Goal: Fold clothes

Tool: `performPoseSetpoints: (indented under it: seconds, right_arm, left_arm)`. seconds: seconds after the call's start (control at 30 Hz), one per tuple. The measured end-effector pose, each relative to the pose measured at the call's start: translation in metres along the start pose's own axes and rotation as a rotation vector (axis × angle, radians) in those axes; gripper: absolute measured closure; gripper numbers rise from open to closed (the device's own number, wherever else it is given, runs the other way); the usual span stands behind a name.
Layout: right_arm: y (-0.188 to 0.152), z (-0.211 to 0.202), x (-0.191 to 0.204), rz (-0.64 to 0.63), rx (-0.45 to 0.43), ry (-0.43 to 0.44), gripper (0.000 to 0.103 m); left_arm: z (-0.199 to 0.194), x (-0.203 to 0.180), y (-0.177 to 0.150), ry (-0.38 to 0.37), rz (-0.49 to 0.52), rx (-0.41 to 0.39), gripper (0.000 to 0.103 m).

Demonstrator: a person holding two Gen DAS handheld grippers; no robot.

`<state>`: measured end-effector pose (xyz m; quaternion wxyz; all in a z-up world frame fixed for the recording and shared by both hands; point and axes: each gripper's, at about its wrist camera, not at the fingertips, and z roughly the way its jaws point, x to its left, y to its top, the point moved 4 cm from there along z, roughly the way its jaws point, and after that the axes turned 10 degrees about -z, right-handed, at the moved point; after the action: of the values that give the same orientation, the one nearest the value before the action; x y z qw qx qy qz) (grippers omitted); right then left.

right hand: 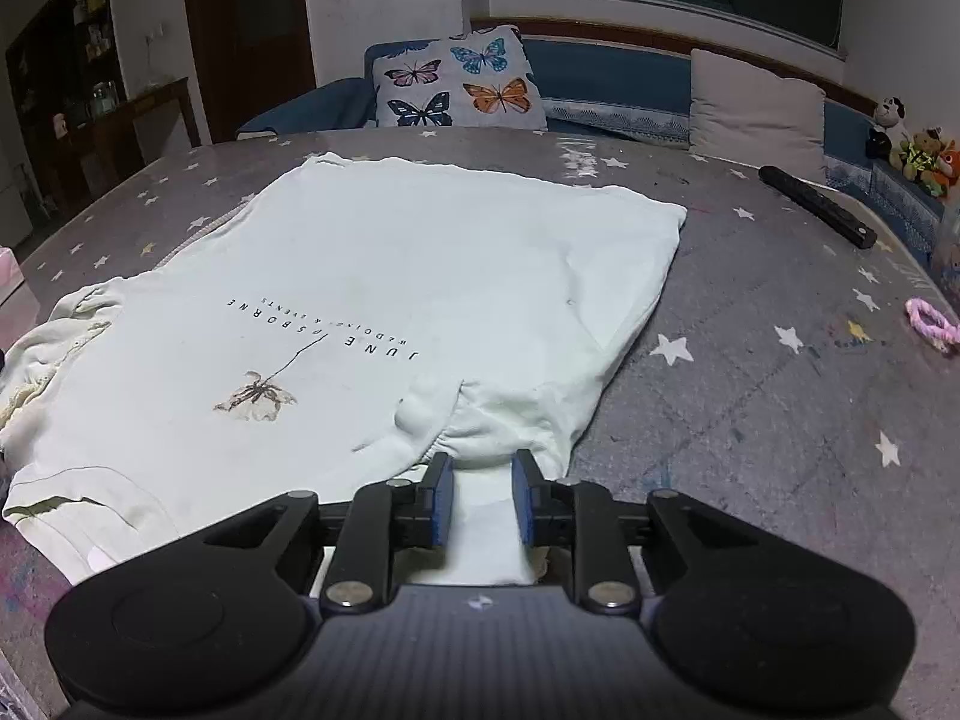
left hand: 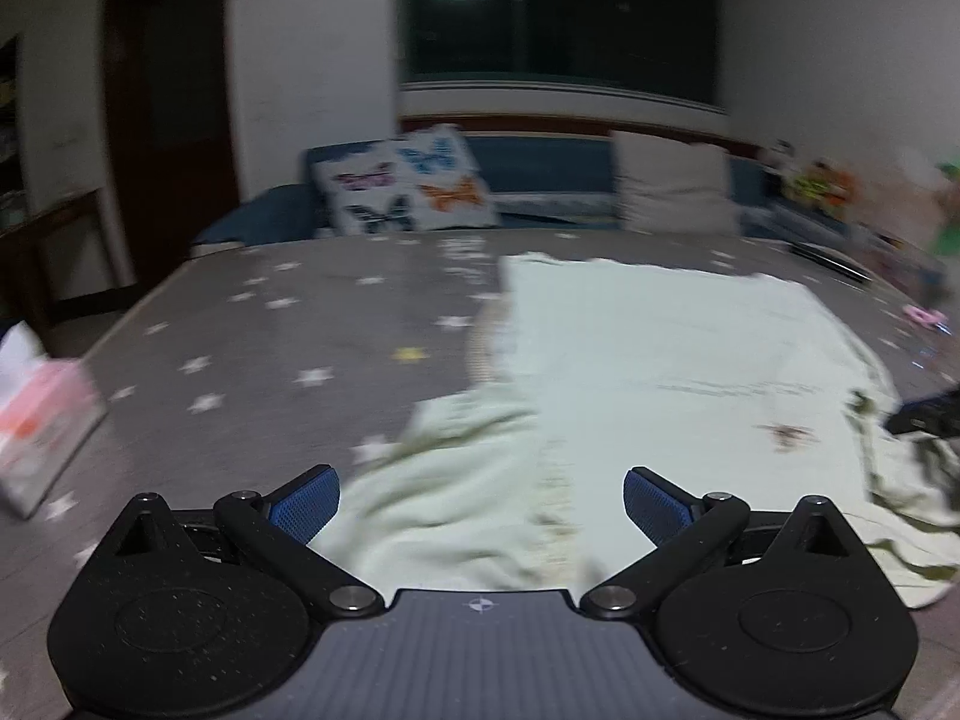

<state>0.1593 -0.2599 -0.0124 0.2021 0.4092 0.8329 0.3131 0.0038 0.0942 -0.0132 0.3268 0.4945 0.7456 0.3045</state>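
Left tool (left hand: 482, 495) gapes empty in a blurred view; right tool (right hand: 483, 483), part-closed, straddles the shirt (right hand: 384, 276), grip unclear.

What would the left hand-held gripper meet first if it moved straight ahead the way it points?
Probably the pale green garment lying on the star-patterned table. The left hand-held gripper is open above its rumpled near edge; motion blur leaves depth uncertain.

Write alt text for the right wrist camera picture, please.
A pale green cotton T-shirt with a printed flower lies spread on a grey star-patterned table. The right gripper, black with blue pads, has a bunched fold of its near edge between its narrowly parted fingers. A butterfly-print cushion stands behind.
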Motion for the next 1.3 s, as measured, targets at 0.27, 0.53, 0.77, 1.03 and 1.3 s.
performPoseSetpoints:
  seconds: [0.27,0.53,0.77,1.03,1.3]
  right_arm:
    - [0.004,-0.008,0.006,0.002,-0.022,0.017,0.076]
    - [0.015,-0.018,0.030,-0.051,-0.036,0.066,0.076]
    - [0.033,-0.020,0.064,-0.140,-0.041,0.144,0.074]
    - [0.081,0.007,0.133,-0.320,-0.039,0.257,0.074]
    - [0.126,0.055,0.198,-0.383,-0.032,0.366,0.075]
  left_arm:
    - [0.003,0.056,0.001,0.106,-0.163,0.026,0.033]
    - [0.013,0.065,-0.003,0.045,-0.224,0.064,0.094]
    - [0.001,0.070,-0.002,0.020,-0.237,0.037,0.096]
    - [-0.008,0.076,-0.001,-0.011,-0.244,0.019,0.053]
    - [0.001,0.071,0.002,-0.072,-0.227,0.031,0.064]
